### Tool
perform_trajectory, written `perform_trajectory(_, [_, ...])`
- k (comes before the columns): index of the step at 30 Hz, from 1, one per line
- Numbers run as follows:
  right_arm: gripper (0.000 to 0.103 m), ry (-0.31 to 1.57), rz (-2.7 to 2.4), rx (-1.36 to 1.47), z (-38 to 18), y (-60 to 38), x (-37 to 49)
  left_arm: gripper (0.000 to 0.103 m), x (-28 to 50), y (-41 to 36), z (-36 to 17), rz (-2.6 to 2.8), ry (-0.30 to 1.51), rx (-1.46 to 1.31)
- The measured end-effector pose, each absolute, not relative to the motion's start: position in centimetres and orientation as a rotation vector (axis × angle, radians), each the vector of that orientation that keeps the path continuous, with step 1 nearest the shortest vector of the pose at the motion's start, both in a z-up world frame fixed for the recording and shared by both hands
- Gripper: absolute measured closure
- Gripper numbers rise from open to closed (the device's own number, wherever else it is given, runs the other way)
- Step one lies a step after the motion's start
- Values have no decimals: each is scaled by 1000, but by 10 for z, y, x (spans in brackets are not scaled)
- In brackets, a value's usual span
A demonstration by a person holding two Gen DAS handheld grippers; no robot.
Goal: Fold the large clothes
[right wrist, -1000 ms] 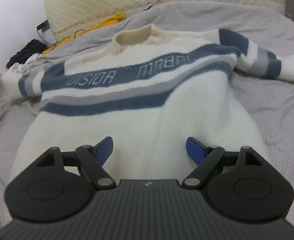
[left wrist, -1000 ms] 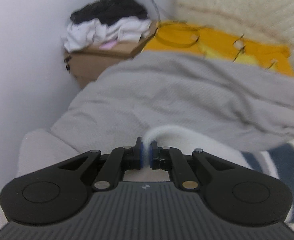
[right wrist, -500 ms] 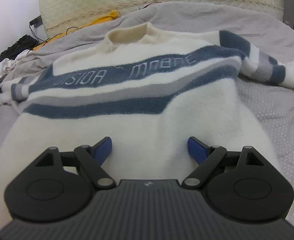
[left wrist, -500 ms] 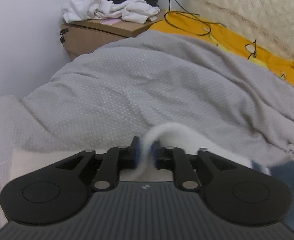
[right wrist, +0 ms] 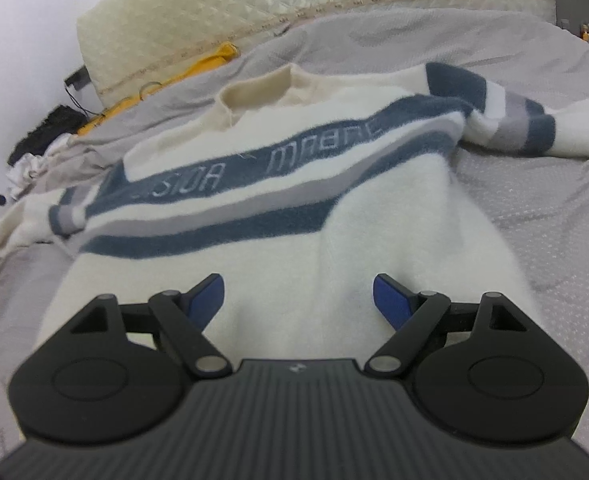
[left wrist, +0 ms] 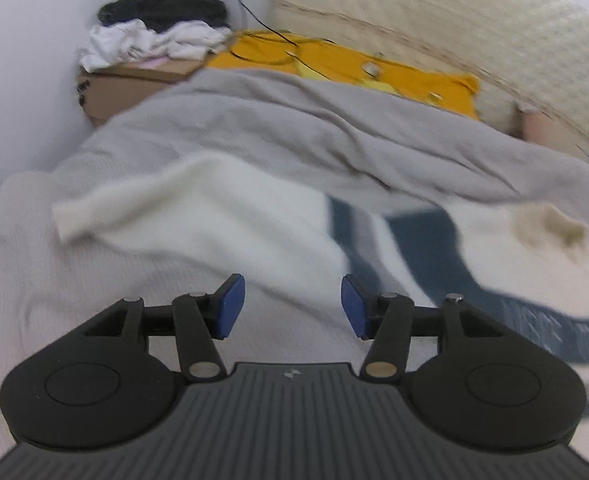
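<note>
Your left gripper (left wrist: 292,305) is opening with nothing between its pads; the sweater (right wrist: 278,208) lies flat on the bed (right wrist: 534,216), left sleeve (left wrist: 198,204) toward the left edge. Right gripper (right wrist: 296,300) hovers wide, empty, over the hem. Spreading appears complete; next, grasp one sleeve and fold it inward.

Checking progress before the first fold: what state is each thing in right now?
sweater: spread face up on the bed, unfolded
left sleeve: lying loose on the bedspread
left gripper: jaws opening, nothing between them
right gripper: open, empty, over the sweater's lower part
gray bedspread: rumpled
</note>
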State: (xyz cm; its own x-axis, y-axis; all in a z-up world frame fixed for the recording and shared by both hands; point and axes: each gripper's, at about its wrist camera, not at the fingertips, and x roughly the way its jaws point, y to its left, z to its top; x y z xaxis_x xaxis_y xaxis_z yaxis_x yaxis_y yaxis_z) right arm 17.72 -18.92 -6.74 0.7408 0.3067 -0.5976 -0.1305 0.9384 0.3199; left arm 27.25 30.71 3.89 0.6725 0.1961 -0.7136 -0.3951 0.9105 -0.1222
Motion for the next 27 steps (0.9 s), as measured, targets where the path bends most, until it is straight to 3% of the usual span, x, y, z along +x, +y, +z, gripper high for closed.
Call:
perform_trajectory(18, [20,597,326,297,-24,-204,117,44,133,105,17,-5,869,-455])
perform_trajectory(27, [19,650,342,331,-17,-206,84,44,99,72,-6,12,886,-467])
